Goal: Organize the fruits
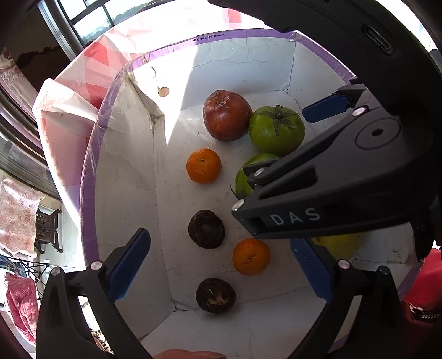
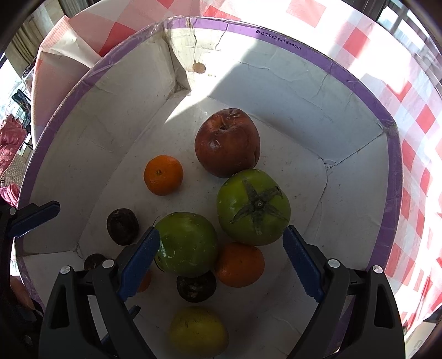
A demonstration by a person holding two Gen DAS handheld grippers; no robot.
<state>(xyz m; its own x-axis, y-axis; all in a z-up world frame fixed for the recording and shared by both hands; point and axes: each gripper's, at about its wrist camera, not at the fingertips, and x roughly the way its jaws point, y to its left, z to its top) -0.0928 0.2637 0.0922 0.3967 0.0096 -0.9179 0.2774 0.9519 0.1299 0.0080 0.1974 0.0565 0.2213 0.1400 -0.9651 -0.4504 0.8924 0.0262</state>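
A white cardboard box point(image 2: 317, 58) with a purple rim point(image 1: 91, 165) holds all the fruit. In it lie a wrinkled red apple point(image 2: 226, 142), two green fruits point(image 2: 254, 207) point(image 2: 187, 243), tangerines point(image 2: 163, 175) point(image 2: 239, 263), dark brown round fruits point(image 2: 123, 226) point(image 2: 196, 285) and a yellow fruit point(image 2: 197, 331). My right gripper point(image 2: 221, 262) hangs open over the green fruit and a tangerine, its left pad point(image 2: 141, 262) beside the nearer green fruit. My left gripper point(image 1: 221, 265) is open above a dark fruit point(image 1: 205, 233) and a tangerine point(image 1: 251, 256). Neither holds anything.
The box sits on a red-and-white checked tablecloth point(image 2: 414, 138). The right gripper's black body point(image 1: 345, 176) crosses the right side of the left wrist view, over the green fruit. A window point(image 1: 91, 24) and hanging laundry point(image 1: 16, 215) lie beyond the table.
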